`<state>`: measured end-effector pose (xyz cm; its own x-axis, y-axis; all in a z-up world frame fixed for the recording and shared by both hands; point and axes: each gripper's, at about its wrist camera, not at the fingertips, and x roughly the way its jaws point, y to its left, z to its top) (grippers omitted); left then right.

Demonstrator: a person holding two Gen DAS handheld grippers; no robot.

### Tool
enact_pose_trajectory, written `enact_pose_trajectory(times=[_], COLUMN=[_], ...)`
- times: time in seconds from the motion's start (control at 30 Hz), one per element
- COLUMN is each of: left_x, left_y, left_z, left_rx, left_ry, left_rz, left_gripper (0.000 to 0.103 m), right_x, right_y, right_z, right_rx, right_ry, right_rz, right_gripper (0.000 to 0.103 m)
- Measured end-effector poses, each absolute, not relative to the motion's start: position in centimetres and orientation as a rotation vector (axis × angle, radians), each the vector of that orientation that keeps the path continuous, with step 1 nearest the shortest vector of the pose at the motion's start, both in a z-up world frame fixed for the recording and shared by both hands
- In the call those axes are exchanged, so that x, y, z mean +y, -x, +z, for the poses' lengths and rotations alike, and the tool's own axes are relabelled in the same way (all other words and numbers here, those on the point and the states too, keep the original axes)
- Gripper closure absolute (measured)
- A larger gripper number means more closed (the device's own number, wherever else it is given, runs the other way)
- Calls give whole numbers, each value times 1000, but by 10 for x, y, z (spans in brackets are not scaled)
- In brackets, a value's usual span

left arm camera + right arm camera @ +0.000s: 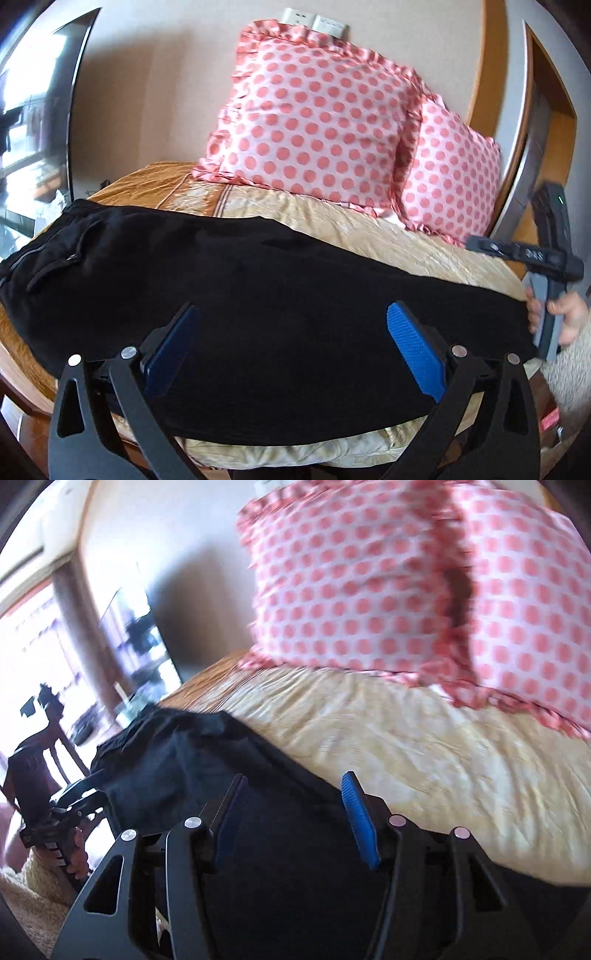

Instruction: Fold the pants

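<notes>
Pants [258,295] lie in one long flat strip below the pillows [314,122], seemingly folded lengthwise only, crosswise folds remaining; left gripper [291,347] and right gripper [291,812] both gape, empty.

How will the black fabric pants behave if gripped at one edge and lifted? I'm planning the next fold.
The black fabric pants will probably be floppy: they drape over the rumpled cream quilted bedspread, following its curve. Lifted at one edge, the rest would likely sag and trail. They look thick and matte, so the blue ribbed pads should hold without slipping.
</notes>
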<state>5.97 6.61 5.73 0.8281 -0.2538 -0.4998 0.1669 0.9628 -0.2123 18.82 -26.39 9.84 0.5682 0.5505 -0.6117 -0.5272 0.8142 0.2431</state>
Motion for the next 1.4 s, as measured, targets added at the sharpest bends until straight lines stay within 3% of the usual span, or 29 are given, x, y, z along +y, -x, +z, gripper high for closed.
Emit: enact_pose_trajectory(times=[0.27,0.5,0.57,0.63,0.8,1.07,1.17,1.3,1.4], left_x=[57,58,51,42,42,55,49,49,48], left_y=[-70,-78,-75,-74,-71,-72,-71,-66,-65], left_z=[32,8,4,2,2,6,5,5,4], left_rx=[586,656,656,660,657,651,658,647,630], left_ry=[193,166,110,34,32,122,71,58,37], left_rz=[-221,-231,-210,-182,-180,-256,-231,-218,-212], left_gripper=[2,2,2,2,2,2,2,2,2], right_x=[-151,-126,-123,-120,-118,-119,-144,-245,-347], right_y=[-246,-253,-258,-259,-260,-272,-265,-228,-173], right_z=[57,40,33,32,35,31,44,78,89], right_rx=[861,903,922,931,915,917,906,810,763], right_ry=[218,346,360,336,349,350,321,75,-135], right_rz=[771,764,766,798,750,675,584,367,132], right_gripper=[60,60,68,100,101,98,83,57,55])
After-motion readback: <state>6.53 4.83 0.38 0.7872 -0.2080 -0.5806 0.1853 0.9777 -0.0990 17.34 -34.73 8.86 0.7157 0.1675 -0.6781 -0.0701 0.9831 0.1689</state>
